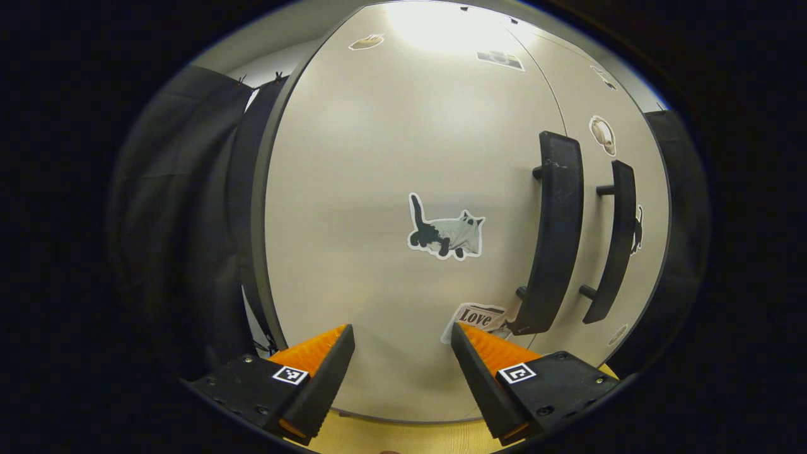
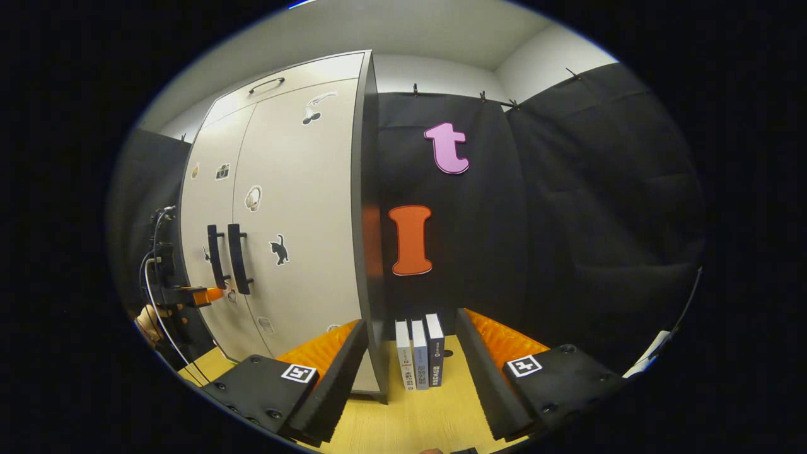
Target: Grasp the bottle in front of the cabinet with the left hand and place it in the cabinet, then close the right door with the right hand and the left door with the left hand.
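Your left tongs (image 1: 402, 353) pointed straight at the cabinet's left door (image 1: 391, 189), spread wide with nothing between them, tips just short of the panel beside its handle (image 1: 555, 233). Both doors lay flush and closed, the right door (image 2: 302, 214) included, so the bottle was out of sight. In the right gripper view your hand (image 2: 150, 320) held the left tongs level at handle height. Your right tongs (image 2: 411, 353) hung spread and empty past the cabinet's right corner, over the table (image 2: 416, 416), facing three upright books (image 2: 419, 353).

Black claw (image 1: 401, 372) bodies with screws, square black-and-white marker tags, ribbed finger pads (image 1: 313, 350).
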Motion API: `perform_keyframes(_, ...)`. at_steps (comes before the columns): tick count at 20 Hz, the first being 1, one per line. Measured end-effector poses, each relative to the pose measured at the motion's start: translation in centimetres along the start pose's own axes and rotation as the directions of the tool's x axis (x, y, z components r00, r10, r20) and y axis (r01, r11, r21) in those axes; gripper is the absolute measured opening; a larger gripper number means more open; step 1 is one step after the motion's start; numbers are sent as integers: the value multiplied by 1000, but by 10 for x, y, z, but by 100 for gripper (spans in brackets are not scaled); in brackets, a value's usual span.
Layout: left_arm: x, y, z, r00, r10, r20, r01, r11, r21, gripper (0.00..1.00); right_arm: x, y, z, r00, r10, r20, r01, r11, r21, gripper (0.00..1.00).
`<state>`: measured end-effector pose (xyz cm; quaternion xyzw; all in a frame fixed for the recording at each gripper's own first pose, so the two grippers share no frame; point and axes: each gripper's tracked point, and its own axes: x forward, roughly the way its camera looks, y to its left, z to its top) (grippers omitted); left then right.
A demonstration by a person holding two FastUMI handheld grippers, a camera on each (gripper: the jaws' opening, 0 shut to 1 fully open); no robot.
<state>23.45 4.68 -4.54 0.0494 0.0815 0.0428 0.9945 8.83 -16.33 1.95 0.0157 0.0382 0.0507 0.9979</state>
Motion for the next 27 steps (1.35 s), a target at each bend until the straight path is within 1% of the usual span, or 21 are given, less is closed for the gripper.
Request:
perform_keyframes(3, -23, 6, 0, 1000, 17, -18, -18, 999, -28, 94, -1, -1, 7, 1000, 15, 14, -15, 1000, -3, 94)
perform_keyframes(5, -50, 8, 11, 1000, 15, -27, -17, 999, -51, 95, -4, -2, 8, 1000, 29, 4, -29, 1000, -11, 94)
perform_keyframes(7, -81, 10, 28, 1000, 15, -16, -16, 999, -41, 95, -6, -6, 15, 1000, 27, 13, -27, 1000, -14, 94)
perform_keyframes(11, -143, 2, 68, 999, -10, 47, 10, 1000, -14, 94, -13, -5, 29, 998, 47, 34, -47, 999, 9, 94)
perform_keyframes(15, -197, -3, 97, 996, -22, 86, 26, 999, -47, 94, -22, 1, 47, 995, 70, 70, -69, 997, -17, 94)
perform_keyframes(17, -218, -10, 109, 992, -38, 117, 45, 997, -59, 94, -27, 3, 56, 993, 79, 93, -77, 997, -32, 94)
perform_keyframes(19, -232, -13, 117, 988, -48, 146, 55, 997, -47, 94, -32, 6, 64, 989, 86, 119, -80, 995, -53, 94)
perform_keyframes(22, -244, -18, 127, 984, -48, 174, 56, 998, -36, 94, -34, 13, 68, 987, 101, 126, -91, 992, -85, 93)
perform_keyframes(24, -242, -24, 137, 982, -53, 184, 60, 998, -30, 94, -34, 19, 68, 986, 109, 127, -99, 992, -79, 93)
perform_keyframes(27, -243, -38, 146, 977, -90, 196, 93, 996, -5, 94, -31, 30, 63, 986, 124, 113, -119, 992, -44, 93)
